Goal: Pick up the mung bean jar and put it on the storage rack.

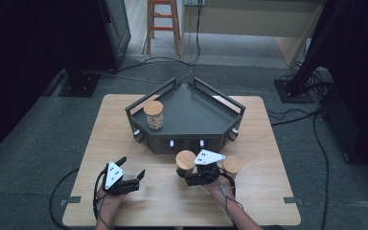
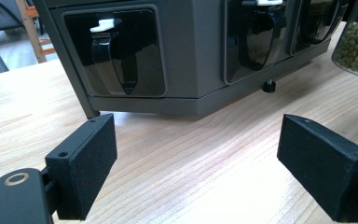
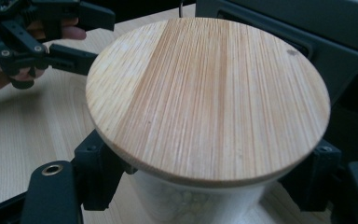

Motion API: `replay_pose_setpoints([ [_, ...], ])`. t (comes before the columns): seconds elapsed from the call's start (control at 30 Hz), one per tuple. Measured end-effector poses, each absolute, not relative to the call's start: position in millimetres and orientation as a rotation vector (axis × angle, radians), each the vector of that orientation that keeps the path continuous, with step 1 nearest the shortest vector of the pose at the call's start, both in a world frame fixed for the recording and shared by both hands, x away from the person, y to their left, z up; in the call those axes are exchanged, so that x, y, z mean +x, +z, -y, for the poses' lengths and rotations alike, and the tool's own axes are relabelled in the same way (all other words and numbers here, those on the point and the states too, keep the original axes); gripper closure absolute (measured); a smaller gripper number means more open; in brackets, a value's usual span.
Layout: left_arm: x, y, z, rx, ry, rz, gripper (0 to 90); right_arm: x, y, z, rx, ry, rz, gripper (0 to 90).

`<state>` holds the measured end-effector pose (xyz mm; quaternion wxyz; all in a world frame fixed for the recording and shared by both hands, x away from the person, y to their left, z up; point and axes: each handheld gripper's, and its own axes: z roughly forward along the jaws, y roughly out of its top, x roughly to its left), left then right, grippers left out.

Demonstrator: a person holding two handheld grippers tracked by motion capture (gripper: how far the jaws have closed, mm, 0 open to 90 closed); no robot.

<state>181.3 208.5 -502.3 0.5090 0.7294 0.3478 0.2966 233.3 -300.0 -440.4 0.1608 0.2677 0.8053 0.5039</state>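
- Left gripper [image 1: 133,176]: rests on the table [image 1: 124,201] with jaws wide and nothing between them, pointed toward the tray, apparently waiting.
- Tray [image 1: 191,112]: dark, angular, at the table's far middle; 1 jar of pale pieces [image 1: 154,115] already stands in its left corner, suggesting jars are gathered there.
- Right gripper [image 1: 188,174]: jaws clamped on the glass body of a wooden-lidded jar [image 3: 205,98], just before the tray's front.
- Third jar [image 1: 232,165]: stands just right of that gripper.

Black grippers [image 1: 133,175], grey three-cornered plates, trailing cables
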Motion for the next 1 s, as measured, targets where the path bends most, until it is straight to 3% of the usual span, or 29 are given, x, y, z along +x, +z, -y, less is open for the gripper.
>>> replay_pose_setpoints([
  [1.0, 186, -502, -211, 1.772, 0.684, -0.848, 11.8, 247, -413, 300, 0.784, 1.436, -2.282, 25.3],
])
